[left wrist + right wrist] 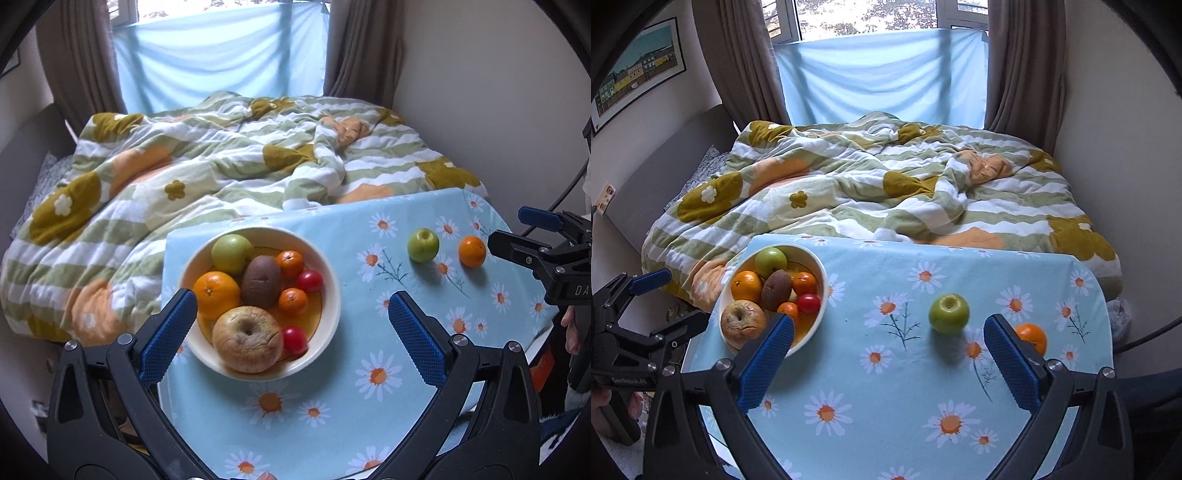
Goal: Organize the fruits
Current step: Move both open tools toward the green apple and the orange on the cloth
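A cream bowl (330, 299) on the daisy-print table holds several fruits: a green apple, oranges, a brown kiwi, red tomatoes and a wrinkled pale apple (247, 339). The bowl also shows in the right wrist view (820, 275). A loose green apple (423, 245) (949, 313) and a loose orange (471, 251) (1032, 336) lie on the cloth to the right. My left gripper (291, 332) is open and empty, hovering by the bowl's near side. My right gripper (888, 360) is open and empty, just short of the loose apple and orange.
The table (908, 402) wears a light blue daisy cloth. Behind it is a bed with a rumpled striped floral quilt (871, 184). Curtains and a blue sheet over the window stand at the back. A wall runs along the right.
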Tool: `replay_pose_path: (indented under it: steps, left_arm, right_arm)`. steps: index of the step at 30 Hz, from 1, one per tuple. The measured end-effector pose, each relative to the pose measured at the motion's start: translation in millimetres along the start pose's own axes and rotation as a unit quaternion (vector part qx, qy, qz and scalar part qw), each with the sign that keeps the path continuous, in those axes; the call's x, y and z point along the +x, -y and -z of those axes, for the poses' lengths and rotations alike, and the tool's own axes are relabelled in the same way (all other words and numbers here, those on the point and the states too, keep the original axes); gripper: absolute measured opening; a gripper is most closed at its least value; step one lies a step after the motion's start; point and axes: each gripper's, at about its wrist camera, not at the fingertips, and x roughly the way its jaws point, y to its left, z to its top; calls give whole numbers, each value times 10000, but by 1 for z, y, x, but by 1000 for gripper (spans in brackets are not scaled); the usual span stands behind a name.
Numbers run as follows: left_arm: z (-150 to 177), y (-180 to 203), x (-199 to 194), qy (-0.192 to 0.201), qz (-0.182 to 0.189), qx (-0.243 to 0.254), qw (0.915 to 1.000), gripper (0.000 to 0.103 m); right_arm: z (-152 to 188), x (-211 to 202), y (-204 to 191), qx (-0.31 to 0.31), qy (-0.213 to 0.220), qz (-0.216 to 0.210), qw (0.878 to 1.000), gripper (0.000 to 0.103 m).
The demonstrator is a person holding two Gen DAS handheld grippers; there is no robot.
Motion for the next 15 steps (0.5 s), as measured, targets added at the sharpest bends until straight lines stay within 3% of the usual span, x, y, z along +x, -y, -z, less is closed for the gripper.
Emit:
replay_pose_path:
  steps: [5,15]
  left_arm:
    - [-17,43,14,86,-49,-48,9999,103]
    - [-35,121,76,-222,176,64,9996,103]
  right_arm:
    - [8,-10,45,-90,14,135,9999,102]
    - [31,10,127,-209,-326,43,9992,102]
